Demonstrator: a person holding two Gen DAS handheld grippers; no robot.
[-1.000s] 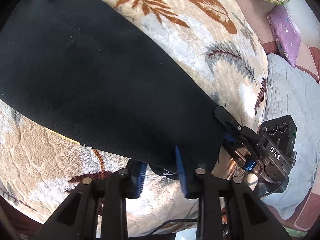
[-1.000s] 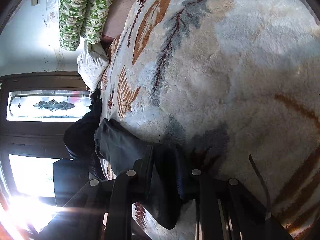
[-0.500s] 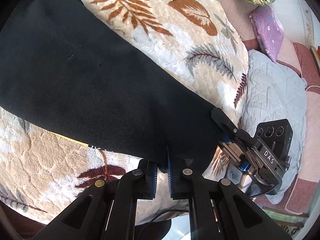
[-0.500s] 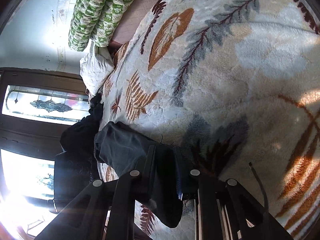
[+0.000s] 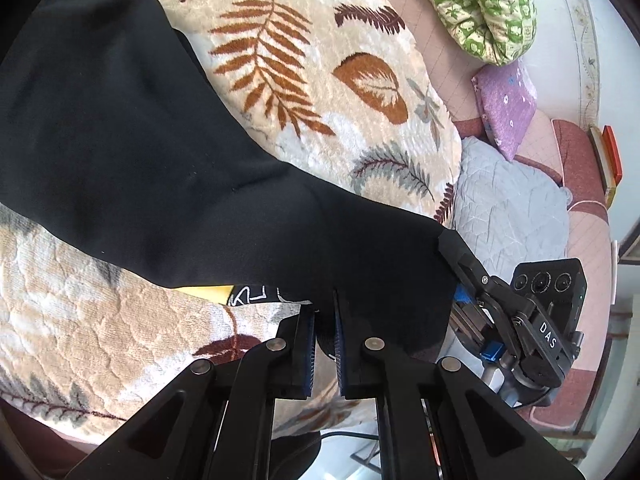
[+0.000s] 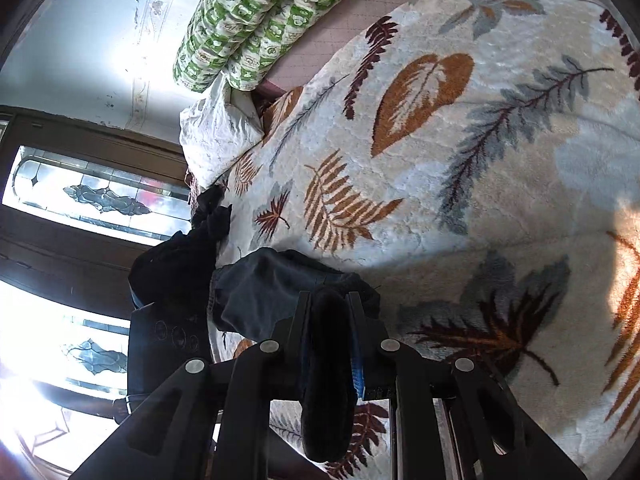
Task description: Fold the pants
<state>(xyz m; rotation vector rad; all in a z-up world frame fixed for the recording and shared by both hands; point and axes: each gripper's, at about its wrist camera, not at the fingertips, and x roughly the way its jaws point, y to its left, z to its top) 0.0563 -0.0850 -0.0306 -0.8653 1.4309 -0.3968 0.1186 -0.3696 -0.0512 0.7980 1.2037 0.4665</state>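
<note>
Leaf-patterned fleece blanket covers the bed beneath me, with a green printed quilt roll and a purple pillow at the far edge and a grey quilted cushion beside them.

My left gripper has its fingers drawn in to a narrow slit, clenched on the near edge of the black pants; the dark cloth runs down into the slit between the blue pads. From there the pants stretch away up and to the left across the blanket as one broad, mostly smooth panel. A strip with white lettering and a bit of yellow peeks out under the hem just left of my fingers.

My right gripper is pinched on the same pants: a thick rolled fold of black fabric fills the space between its fingers and hangs out toward the camera. Beyond the tips the cloth bunches in a dark heap on the blanket. In the left view that gripper's fingertip sits at the pants' right corner, close beside my left fingers.
</note>
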